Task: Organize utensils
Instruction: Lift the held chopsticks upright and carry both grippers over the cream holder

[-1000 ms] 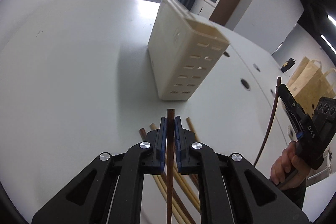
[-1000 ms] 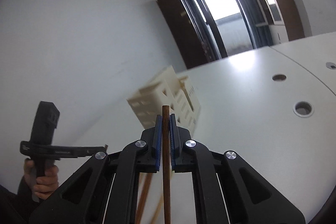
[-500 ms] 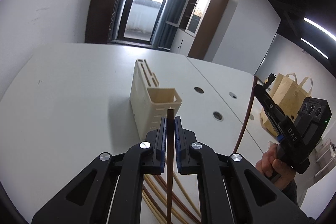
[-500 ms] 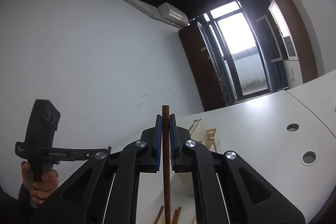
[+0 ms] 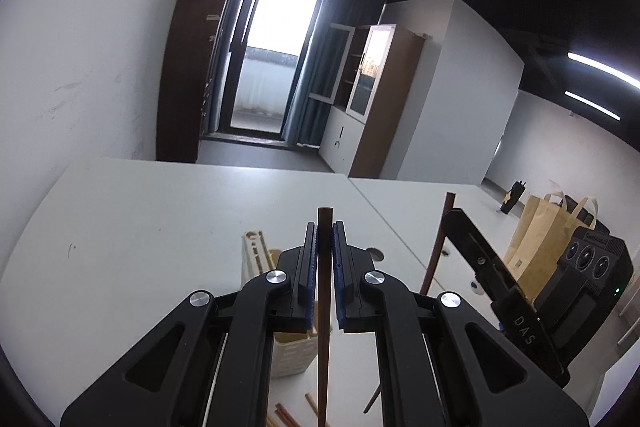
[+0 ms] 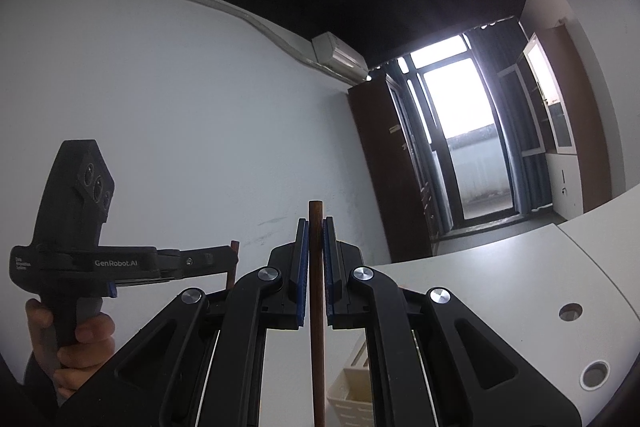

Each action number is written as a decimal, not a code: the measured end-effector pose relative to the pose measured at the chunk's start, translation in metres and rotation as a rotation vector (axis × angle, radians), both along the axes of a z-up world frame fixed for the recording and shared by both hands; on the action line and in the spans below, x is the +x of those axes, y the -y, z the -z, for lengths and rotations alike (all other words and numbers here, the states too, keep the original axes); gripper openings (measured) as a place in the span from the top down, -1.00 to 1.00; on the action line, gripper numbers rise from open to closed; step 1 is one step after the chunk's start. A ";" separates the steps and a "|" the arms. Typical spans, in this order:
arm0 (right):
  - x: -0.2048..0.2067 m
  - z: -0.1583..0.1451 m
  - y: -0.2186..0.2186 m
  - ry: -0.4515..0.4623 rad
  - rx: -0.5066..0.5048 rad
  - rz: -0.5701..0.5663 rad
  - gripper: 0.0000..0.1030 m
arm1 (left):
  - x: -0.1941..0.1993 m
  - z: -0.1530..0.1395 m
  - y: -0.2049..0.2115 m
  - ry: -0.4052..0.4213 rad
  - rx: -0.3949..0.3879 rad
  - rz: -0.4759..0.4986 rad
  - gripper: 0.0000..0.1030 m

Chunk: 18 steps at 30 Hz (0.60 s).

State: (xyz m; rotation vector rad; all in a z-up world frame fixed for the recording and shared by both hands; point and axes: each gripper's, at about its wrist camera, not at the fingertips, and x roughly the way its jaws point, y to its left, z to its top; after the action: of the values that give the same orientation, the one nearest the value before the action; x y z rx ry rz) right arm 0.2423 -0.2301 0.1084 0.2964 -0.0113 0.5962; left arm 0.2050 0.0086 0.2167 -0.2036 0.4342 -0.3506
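My left gripper point(image 5: 325, 227) is shut on a dark brown chopstick point(image 5: 324, 307) held upright. My right gripper point(image 6: 315, 223) is shut on another dark brown chopstick point(image 6: 316, 307), also upright. Each gripper shows in the other's view: the right one point(image 5: 448, 211) with its chopstick point(image 5: 438, 247), the left one point(image 6: 234, 251) at the left. The cream slotted utensil holder point(image 5: 260, 251) stands on the white table point(image 5: 160, 211) below and behind the left fingers; its top shows in the right wrist view point(image 6: 352, 387). Several loose chopsticks point(image 5: 284, 415) lie on the table near the bottom edge.
The table has round cable holes point(image 6: 570, 311). Brown paper bags point(image 5: 536, 231) stand on the floor at the right. A window door point(image 5: 276, 59) and a cabinet point(image 5: 384, 99) are at the far end of the room.
Both grippers have tilted upward with their chopsticks. The holder has dropped lower in both views and the room's far wall and ceiling now fill the frames.
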 end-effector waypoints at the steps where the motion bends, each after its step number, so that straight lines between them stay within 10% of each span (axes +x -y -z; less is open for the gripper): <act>1: 0.006 -0.003 0.001 0.009 0.005 0.005 0.85 | 0.005 -0.007 0.001 0.020 -0.008 0.000 0.87; 8: 0.028 -0.016 -0.002 0.088 0.008 0.058 0.85 | 0.038 -0.034 0.019 0.152 -0.014 -0.028 0.87; 18: 0.067 0.008 -0.010 0.111 0.017 0.088 0.85 | 0.078 0.003 0.038 0.265 -0.013 -0.111 0.87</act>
State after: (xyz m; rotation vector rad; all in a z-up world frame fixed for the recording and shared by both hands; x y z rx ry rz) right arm 0.3094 -0.2204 0.1000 0.2772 -0.1358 0.5244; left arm 0.2833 -0.0294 0.2135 -0.1896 0.1584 -0.2671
